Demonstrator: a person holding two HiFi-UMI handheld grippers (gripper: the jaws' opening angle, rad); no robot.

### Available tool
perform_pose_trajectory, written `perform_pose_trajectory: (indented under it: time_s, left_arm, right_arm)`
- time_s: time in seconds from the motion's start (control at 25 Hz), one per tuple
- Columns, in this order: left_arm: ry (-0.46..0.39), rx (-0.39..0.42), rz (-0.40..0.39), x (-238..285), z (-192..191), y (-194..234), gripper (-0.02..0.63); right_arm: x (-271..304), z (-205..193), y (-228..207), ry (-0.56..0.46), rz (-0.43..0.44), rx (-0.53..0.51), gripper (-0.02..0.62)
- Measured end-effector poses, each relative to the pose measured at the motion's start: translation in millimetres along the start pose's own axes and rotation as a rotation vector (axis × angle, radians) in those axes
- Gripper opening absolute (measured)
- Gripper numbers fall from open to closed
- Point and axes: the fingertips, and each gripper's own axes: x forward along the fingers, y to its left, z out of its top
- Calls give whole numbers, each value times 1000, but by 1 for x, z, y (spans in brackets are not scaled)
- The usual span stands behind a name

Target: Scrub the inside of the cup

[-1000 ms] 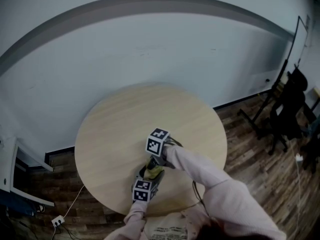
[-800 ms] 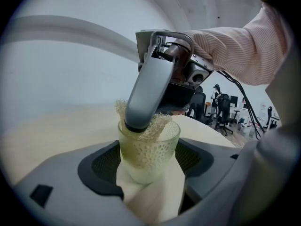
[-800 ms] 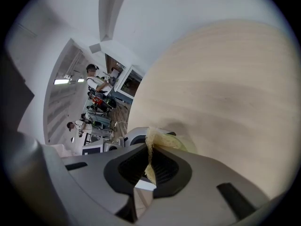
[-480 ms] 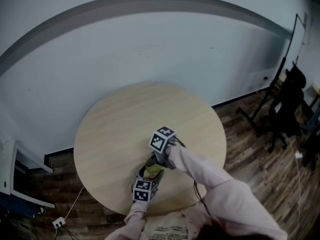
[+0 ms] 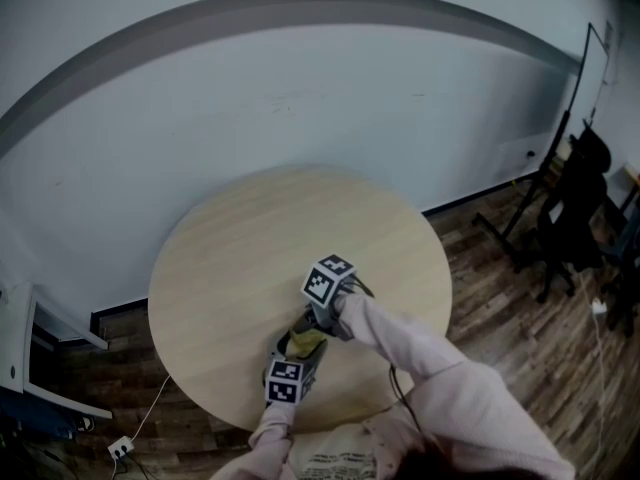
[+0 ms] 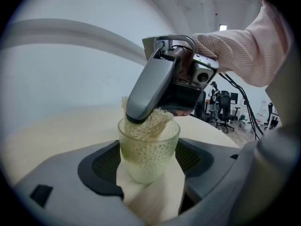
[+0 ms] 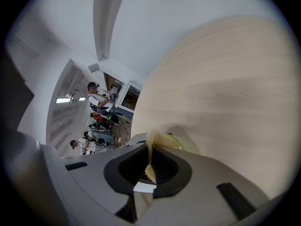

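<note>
A clear glass cup (image 6: 148, 152) stands upright between the jaws of my left gripper (image 6: 149, 167), which is shut on its sides. A pale mesh sponge (image 6: 149, 124) fills the cup's mouth. My right gripper (image 6: 141, 116) comes down from above, shut on that sponge and pressing it into the cup. In the right gripper view the sponge (image 7: 151, 147) is pinched between the closed jaws of the right gripper (image 7: 149, 167), with the cup's rim (image 7: 187, 147) just beyond. In the head view both grippers meet over the cup (image 5: 308, 343) near the round table's front edge (image 5: 330, 418).
The round light-wood table (image 5: 250, 248) carries nothing else. Office chairs and a stand (image 5: 570, 208) are on the wood floor at the right. A white desk (image 5: 30, 348) and a power strip (image 5: 118, 448) are at the left. People (image 7: 96, 95) sit far off.
The right gripper's marker cube has shifted slightly to the right over the cup. The left gripper and the cup have stayed put.
</note>
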Motion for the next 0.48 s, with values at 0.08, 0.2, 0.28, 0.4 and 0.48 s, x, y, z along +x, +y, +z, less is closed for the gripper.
perform_pose_trajectory:
  time_s: [0.08, 0.2, 0.28, 0.4, 0.48]
  left_arm:
    - [1, -10, 2, 1, -3, 0, 360]
    - [-12, -8, 14, -2, -1, 1, 360]
    - [-21, -21, 16, -3, 1, 2, 360]
    - [-31, -33, 23, -4, 2, 3, 364]
    - [-36, -39, 32, -5, 2, 3, 374]
  right_arm:
    - [-1, -2, -1, 1, -1, -4, 28]
    - [-2, -3, -1, 1, -2, -10, 26]
    - [-3, -3, -2, -2, 0, -7, 26]
    - [-2, -4, -1, 2, 3, -13, 27]
    - [-2, -6, 0, 6, 6, -21, 28]
